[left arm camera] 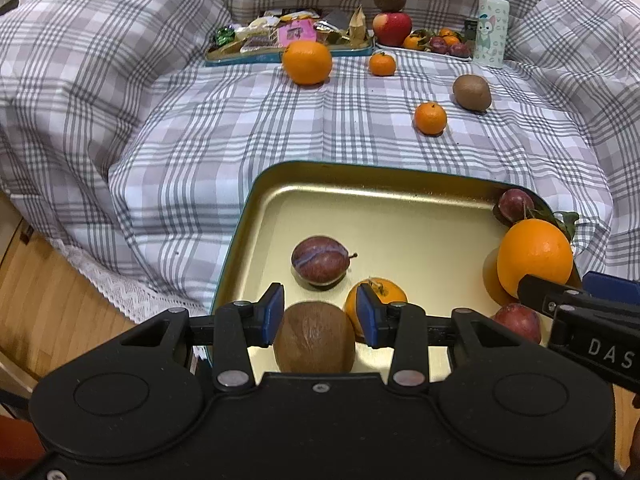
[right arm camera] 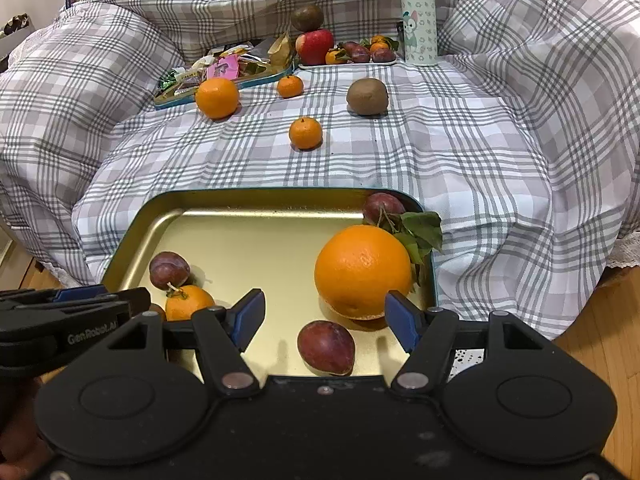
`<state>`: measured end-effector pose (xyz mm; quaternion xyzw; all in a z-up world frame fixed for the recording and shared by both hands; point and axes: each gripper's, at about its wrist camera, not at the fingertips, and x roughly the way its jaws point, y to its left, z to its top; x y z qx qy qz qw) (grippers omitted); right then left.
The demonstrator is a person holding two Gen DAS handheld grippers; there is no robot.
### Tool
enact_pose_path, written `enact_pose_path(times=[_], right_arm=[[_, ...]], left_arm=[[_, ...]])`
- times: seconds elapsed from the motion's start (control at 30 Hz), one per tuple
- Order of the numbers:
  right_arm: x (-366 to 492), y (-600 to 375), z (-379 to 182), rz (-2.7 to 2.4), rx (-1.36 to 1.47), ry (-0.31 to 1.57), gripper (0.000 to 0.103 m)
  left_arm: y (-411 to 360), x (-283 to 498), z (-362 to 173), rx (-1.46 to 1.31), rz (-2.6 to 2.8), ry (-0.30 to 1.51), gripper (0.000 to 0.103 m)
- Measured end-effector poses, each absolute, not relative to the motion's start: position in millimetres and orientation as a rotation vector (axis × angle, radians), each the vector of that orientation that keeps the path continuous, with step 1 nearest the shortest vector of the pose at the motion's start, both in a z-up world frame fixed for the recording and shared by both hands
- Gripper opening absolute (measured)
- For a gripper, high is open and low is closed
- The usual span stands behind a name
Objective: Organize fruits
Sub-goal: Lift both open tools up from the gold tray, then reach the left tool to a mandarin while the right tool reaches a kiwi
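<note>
My left gripper (left arm camera: 320,314) is shut on a brown kiwi (left arm camera: 315,338), blue pads against its sides, above the near end of the gold tray (left arm camera: 400,224). In the tray lie a plum (left arm camera: 320,259), a tangerine (left arm camera: 386,290), a big orange (right arm camera: 362,272) with leaves, and two more plums. My right gripper (right arm camera: 326,318) stands open over the tray's near right part. One plum (right arm camera: 326,346) lies between its fingers, untouched. Loose on the bedspread are an orange (right arm camera: 217,97), two tangerines (right arm camera: 305,133) (right arm camera: 290,86) and another kiwi (right arm camera: 367,96).
At the back stand a tin of snacks (left arm camera: 280,46), a plate (right arm camera: 348,63) with an apple, a kiwi and small fruit, and a patterned bottle (right arm camera: 419,20). Rumpled plaid bedding rises on both sides. Wooden floor (left arm camera: 48,280) lies beyond the bed's edge.
</note>
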<state>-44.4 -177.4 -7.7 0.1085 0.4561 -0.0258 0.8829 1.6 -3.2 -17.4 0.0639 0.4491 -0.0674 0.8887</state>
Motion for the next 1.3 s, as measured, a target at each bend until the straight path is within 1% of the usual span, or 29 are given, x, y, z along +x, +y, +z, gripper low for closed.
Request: enact_pose_path(times=[0.27, 0.7, 1.3], right_arm=[[-36.7, -187.0, 1.7, -0.082, 0.239, 0.908, 0.069], [-18.7, -200.0, 0.5, -0.128, 0.294, 0.901, 0.069], [16.0, -209.8, -15.6, -0.172, 0.338, 0.933, 0.069]], left_arm=[[-3.1, 14.2, -4.6, 0.118, -0.159, 0.902, 0.048], [-18.0, 41.4, 4.1, 0.128, -0.204, 0.868, 0.048], [-61.6, 95.4, -5.9, 0.187, -0.280, 0.885, 0.048]])
